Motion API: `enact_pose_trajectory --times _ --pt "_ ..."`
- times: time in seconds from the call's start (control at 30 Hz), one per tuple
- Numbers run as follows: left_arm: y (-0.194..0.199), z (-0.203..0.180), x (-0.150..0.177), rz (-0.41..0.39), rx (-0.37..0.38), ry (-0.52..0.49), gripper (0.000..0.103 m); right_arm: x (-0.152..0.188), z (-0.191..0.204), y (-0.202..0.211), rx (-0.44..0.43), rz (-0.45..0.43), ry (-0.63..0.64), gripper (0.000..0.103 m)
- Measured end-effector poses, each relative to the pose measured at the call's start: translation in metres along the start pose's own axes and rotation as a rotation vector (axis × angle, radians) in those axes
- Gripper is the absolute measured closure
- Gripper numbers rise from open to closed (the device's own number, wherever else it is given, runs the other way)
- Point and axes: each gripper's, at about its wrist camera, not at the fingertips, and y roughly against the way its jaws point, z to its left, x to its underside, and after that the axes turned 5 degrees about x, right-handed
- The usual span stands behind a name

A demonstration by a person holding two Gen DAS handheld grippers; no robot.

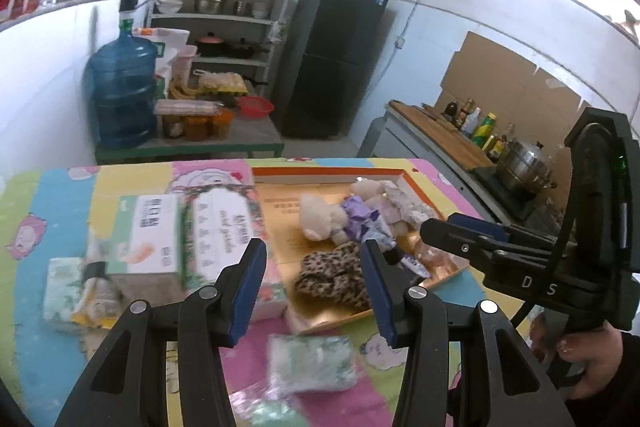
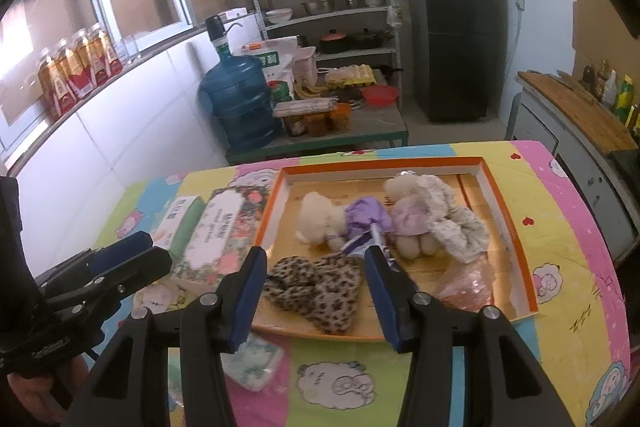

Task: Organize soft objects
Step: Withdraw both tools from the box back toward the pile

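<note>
An orange-rimmed tray (image 2: 506, 211) sits on the colourful table and holds a leopard-print cloth (image 2: 320, 291), a cream plush toy in a purple dress (image 2: 332, 223), a second plush (image 2: 412, 215), a lace scrunchie (image 2: 460, 227) and an orange bag (image 2: 464, 287). The tray also shows in the left wrist view (image 1: 332, 175), with the leopard cloth (image 1: 332, 275). My right gripper (image 2: 316, 291) is open and empty, just above the leopard cloth. My left gripper (image 1: 314, 287) is open and empty, above the tray's left edge. A tissue pack (image 1: 312, 363) lies near it.
Floral tissue boxes (image 1: 224, 223) and a green-white box (image 1: 154, 235) lie left of the tray, with small packs (image 1: 76, 291) beside them. The right gripper's body (image 1: 520, 259) is on the right in the left wrist view. A water jug (image 2: 240, 103), shelves and fridge stand behind.
</note>
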Motion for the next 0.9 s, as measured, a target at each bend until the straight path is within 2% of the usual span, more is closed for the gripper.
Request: enact_pose_trajectory --times 0.37,0.9 --pt "0.036 0.042 0.019 -0.005 -0.064 0.021 0.053 0.016 0.055 0.006 -0.020 0.006 0.047 0.052" --pt "0.081 0.091 0.041 -0.003 -0.099 0.029 0.053 0.040 0.122 0.010 -0.045 0.008 0.061 0.052"
